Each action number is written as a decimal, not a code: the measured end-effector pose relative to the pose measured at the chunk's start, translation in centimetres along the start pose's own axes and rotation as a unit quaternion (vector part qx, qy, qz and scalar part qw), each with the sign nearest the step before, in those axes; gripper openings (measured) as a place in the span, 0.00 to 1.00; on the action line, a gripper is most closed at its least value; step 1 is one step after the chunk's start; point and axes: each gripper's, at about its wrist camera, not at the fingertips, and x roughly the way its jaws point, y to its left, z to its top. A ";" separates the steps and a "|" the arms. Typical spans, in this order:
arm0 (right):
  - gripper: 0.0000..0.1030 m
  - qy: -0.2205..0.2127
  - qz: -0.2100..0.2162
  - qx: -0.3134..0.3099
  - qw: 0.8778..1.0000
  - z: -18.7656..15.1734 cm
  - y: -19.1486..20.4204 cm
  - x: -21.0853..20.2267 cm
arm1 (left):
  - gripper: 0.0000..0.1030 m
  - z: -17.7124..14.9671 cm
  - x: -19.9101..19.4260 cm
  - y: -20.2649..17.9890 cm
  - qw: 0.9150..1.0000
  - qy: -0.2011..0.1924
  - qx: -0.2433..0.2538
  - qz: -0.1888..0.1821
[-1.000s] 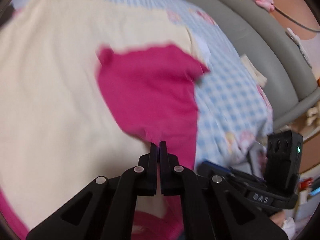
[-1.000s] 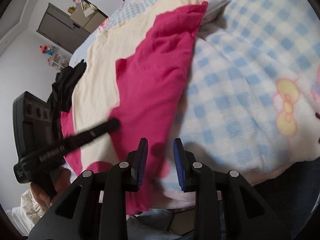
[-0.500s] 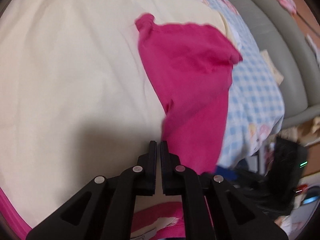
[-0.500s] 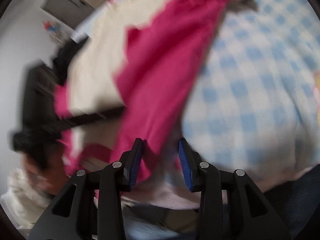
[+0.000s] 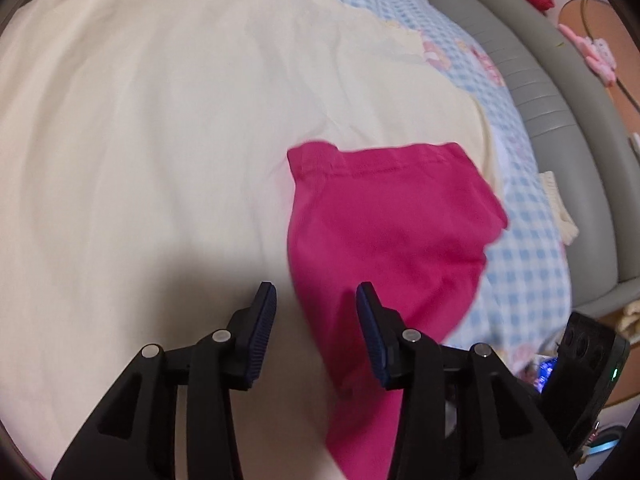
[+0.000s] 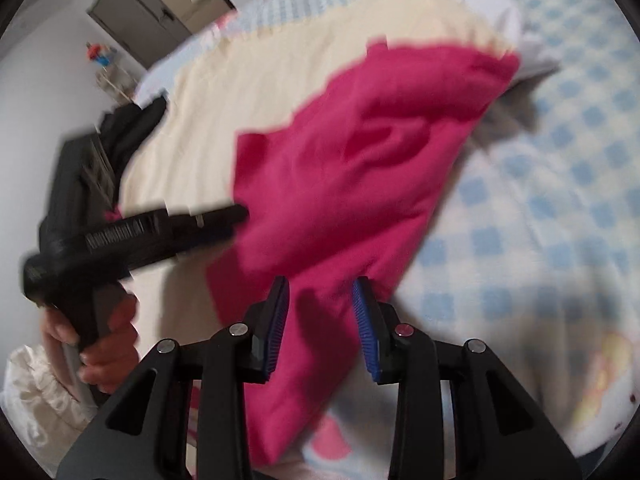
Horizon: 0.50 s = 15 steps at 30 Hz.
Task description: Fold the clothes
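Left gripper (image 5: 316,304): jaws just opened, apart — nothing clamped.
Right gripper (image 6: 320,300): fingers apart over pink cloth (image 6: 360,168), not pressing.
Open room: cream sheet (image 5: 140,140), left.
Edge: grey bed rim (image 5: 560,120), right — checked blanket (image 6: 540,220) beside.

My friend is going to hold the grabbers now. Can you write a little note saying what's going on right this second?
Left hand-held gripper: jaws have just been opening; they stand apart, nothing pinched, the pink sleeve's edge between them.
Right hand-held gripper: open, jaws have crept wider; pink cloth lies between the pads, not squeezed.
Things: the cream garment lies spread on the blue checked blanket. Its pink sleeve is laid inward across the cream body.
Done: that sleeve looks folded in.
Left: probably the other side, then folding the body. A dark garment lies at the cream garment's far edge.
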 end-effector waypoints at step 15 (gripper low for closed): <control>0.40 0.021 -0.002 0.028 0.999 -2.5 -2.4 -0.4 | 0.22 1.9 -2.5 1.0 0.999 -0.041 0.000 0.027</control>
